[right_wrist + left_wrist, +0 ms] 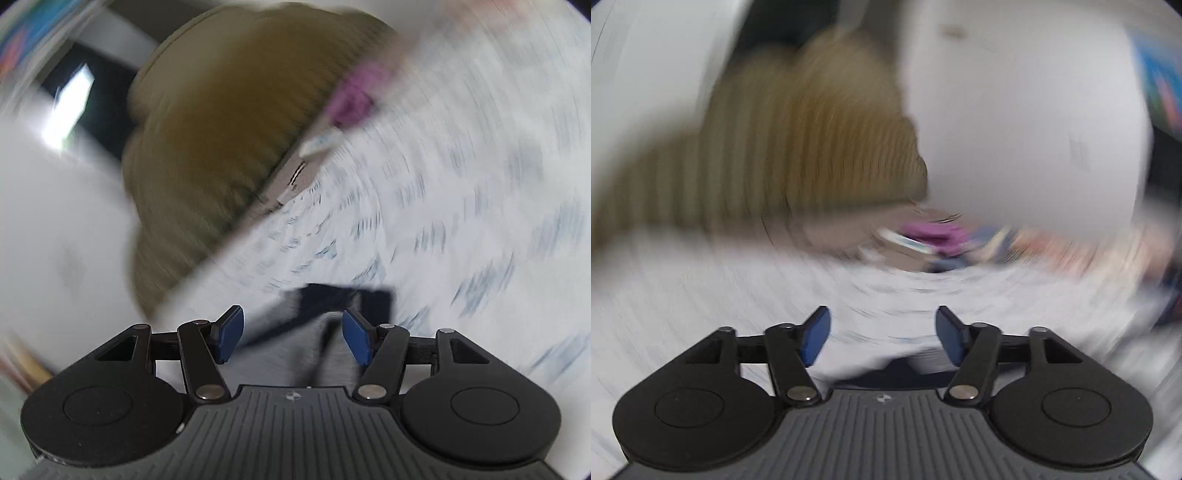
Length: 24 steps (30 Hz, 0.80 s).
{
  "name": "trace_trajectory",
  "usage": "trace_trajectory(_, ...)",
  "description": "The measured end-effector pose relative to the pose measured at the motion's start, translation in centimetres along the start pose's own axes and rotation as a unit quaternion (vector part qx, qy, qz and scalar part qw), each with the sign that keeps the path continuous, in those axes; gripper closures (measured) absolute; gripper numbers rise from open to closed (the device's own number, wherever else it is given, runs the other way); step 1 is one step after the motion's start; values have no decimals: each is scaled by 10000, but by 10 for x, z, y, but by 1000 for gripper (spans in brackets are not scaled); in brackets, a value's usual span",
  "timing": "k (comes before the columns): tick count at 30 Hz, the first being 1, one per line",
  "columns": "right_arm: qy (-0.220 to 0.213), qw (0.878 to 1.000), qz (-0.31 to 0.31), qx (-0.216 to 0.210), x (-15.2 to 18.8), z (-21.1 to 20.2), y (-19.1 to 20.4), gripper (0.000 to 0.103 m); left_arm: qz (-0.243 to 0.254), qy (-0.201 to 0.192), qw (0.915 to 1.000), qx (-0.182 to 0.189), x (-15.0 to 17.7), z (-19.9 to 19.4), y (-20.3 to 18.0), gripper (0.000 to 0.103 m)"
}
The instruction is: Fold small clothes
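Both views are heavily motion-blurred. My left gripper (882,338) is open and empty above a white patterned cloth surface (701,295); a pale garment with a dark edge (905,365) lies just under its jaws. My right gripper (293,336) is open, with a grey garment with dark navy trim (343,299) lying between and beyond its blue pads (356,341). I cannot tell whether the pads touch it.
A ribbed tan cushion (812,147) (214,122) stands at the far side of the surface. A large white object (1027,129) sits to its right. Colourful clutter with a purple item (934,236) (354,96) lies behind the cloth.
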State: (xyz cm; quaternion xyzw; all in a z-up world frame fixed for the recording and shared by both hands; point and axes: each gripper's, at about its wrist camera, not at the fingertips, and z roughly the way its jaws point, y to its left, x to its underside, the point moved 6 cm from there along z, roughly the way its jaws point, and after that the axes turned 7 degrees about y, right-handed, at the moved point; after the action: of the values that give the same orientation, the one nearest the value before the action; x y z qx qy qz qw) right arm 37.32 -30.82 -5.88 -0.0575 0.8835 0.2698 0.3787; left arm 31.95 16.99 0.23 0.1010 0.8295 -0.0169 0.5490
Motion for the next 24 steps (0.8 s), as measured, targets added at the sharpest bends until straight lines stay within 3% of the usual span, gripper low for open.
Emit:
trace_trajectory(1, 102, 9954, -873, 388, 6, -2, 17, 43, 942, -127, 9946, -425, 9, -6, -13, 38)
trace_trajectory(2, 215, 9821, -1733, 703, 14, -1, 33, 43, 1829, -145, 9805, -703, 21, -6, -26, 38)
trace_trajectory(4, 403, 9400, -3179, 1169, 30, 7, 55, 44, 3053, 90, 9486, -835, 48, 0, -44, 37)
trace_trajectory(6, 573, 8999, -4078, 1435, 44, 15, 68, 46, 3740, 321, 9241, -712, 70, 5, -55, 36)
trace_trajectory(9, 768, 8412, -5071, 1711, 55, 31, 79, 47, 4249, 491, 9014, -671, 89, 7, -60, 36)
trace_trajectory(12, 845, 8038, -5520, 2049, 53, 41, 80, 47, 4567, 611, 8845, -726, 97, 16, -59, 36)
trace_trajectory(17, 865, 7825, -5825, 2023, 44, 64, 82, 47, 4853, 602, 8688, -779, 98, 31, -61, 36)
trace_trajectory(20, 932, 7894, -5755, 1921, 41, 70, 82, 56, 4995, 549, 8612, -767, 95, 38, -60, 36)
trace_trajectory(22, 1031, 7959, -5669, 1857, 41, 70, 81, 77, 5122, 402, 8543, -785, 95, 38, -63, 36)
trace_trajectory(24, 1032, 8067, -5541, 1777, 39, 69, 80, 76, 5307, 310, 8442, -689, 97, 39, -70, 38)
